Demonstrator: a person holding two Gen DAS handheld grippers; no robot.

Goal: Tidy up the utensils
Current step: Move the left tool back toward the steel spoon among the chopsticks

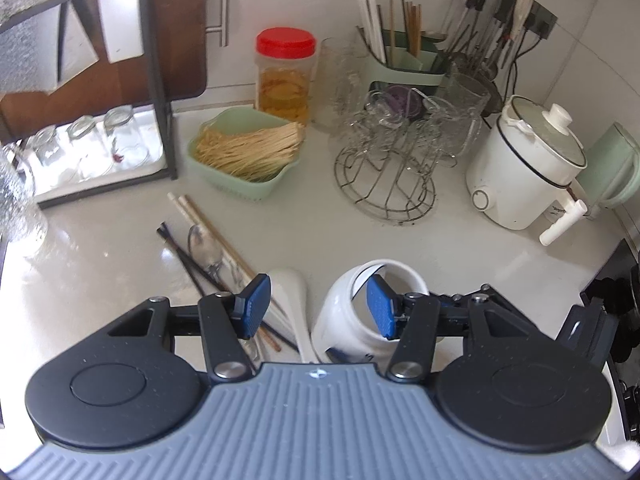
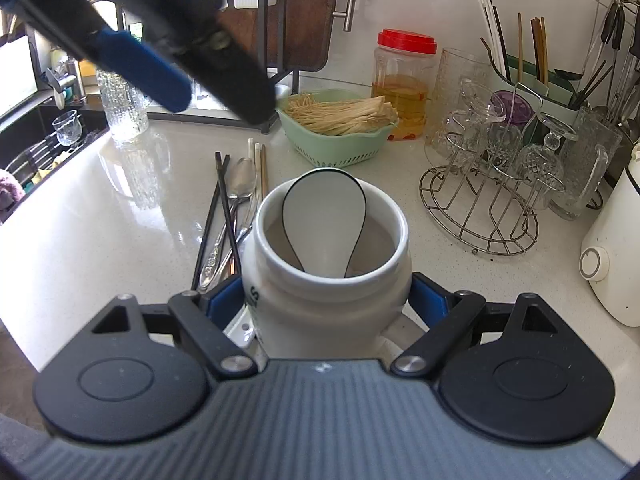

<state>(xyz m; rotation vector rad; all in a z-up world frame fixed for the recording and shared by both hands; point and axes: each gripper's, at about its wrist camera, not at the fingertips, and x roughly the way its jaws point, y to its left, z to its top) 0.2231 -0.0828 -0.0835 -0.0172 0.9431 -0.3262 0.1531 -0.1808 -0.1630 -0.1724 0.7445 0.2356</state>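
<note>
A white ceramic jar [image 2: 326, 300] stands on the counter, and my right gripper [image 2: 326, 308] is shut on its body. A white spoon with a dark rim [image 2: 324, 216] stands in the jar, bowl up. Left of the jar lie dark chopsticks [image 2: 218, 204], a metal spoon [image 2: 242, 184] and pale chopsticks [image 2: 260, 168]. My left gripper [image 1: 318, 306] is open and empty above this pile, beside the jar [image 1: 352, 320]. A white ceramic spoon [image 1: 292, 300] lies between its fingers, with chopsticks [image 1: 208, 224] and the metal spoon [image 1: 204, 246] further left.
A green basket of dried noodles [image 1: 244, 152], a red-lidded jar [image 1: 286, 76], a wire rack of glasses [image 1: 388, 160], a green utensil holder [image 1: 404, 60] and a white cooker [image 1: 528, 168] stand at the back. A dark shelf frame [image 1: 156, 80] is at the left.
</note>
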